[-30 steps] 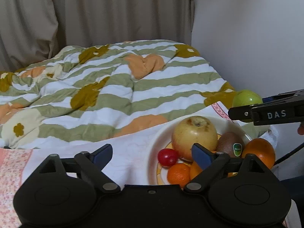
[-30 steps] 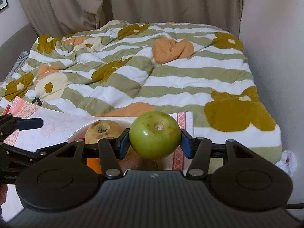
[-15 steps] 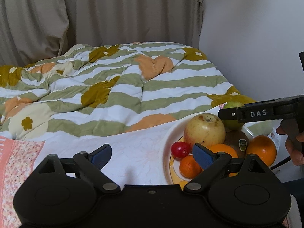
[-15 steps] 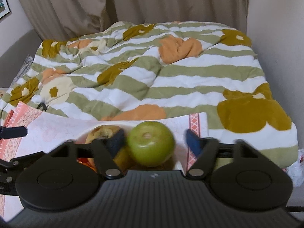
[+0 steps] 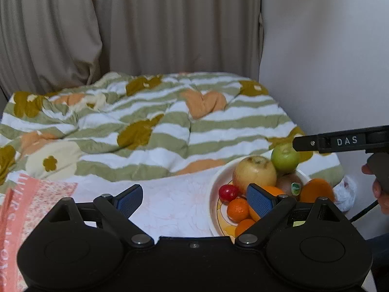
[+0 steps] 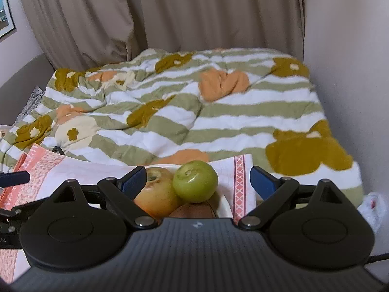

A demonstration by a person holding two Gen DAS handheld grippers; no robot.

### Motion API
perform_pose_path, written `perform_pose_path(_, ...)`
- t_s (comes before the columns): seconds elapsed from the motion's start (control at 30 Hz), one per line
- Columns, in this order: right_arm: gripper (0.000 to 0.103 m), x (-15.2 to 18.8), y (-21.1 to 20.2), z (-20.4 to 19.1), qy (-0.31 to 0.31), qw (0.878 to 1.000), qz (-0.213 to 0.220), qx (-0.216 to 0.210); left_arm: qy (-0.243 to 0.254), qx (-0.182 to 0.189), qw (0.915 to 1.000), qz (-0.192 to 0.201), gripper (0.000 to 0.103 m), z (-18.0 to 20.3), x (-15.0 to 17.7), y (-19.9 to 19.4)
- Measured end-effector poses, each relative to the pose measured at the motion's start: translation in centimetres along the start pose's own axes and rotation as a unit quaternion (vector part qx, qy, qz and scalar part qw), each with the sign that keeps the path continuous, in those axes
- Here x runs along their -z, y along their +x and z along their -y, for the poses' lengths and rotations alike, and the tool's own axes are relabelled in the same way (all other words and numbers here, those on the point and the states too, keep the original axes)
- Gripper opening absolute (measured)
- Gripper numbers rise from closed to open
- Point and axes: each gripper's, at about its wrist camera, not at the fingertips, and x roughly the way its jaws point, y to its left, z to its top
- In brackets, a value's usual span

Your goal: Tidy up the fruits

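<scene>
Released green apple (image 6: 195, 181) between right gripper (image 6: 198, 182) fingers

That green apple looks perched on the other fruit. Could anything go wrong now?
Possibly. The green apple rests on the yellow apple and kiwi near the plate's rim, so it may roll off. The open right claw still flanks it and could nudge it while withdrawing.

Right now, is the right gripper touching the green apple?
Apart. The right wrist view shows the right gripper open wide, with clear gaps on both sides of the green apple, which rests on the plate's fruit pile.
</scene>
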Motion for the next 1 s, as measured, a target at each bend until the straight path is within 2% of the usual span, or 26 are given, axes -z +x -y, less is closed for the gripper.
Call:
perform_pose_path(0.3, 0.103, 1.5, -10.0, -3.7, -0.026, 0.998, 0.052, 0.002, -0.014, -0.017, 0.9979, 0.061, 0.095, 0.5, 1.6, -9.3)
perform_pose_path(0.5, 0.103, 3.6, -15.9, -7.0, -0.041, 0.997, 0.065, 0.006, -0.022, -0.039, 0.9953, 0.086, 0.095, -0.2, 3.4, -15.5)
perform_pose_path(0.77, 0.103, 7.4, -21.2, -11.3, -0.042, 0.997, 0.062, 0.017, -0.047, -0.061, 0.9935, 0.084, 0.099, -2.9, 6.3, -20.4)
perform_pose_path(1.0, 0.103, 11.0, -22.8, -14.6, -0.036, 0.997, 0.049, 0.042, -0.058, -0.056, 0.9938, 0.077, 0.103, -5.8, 8.8, -22.5)
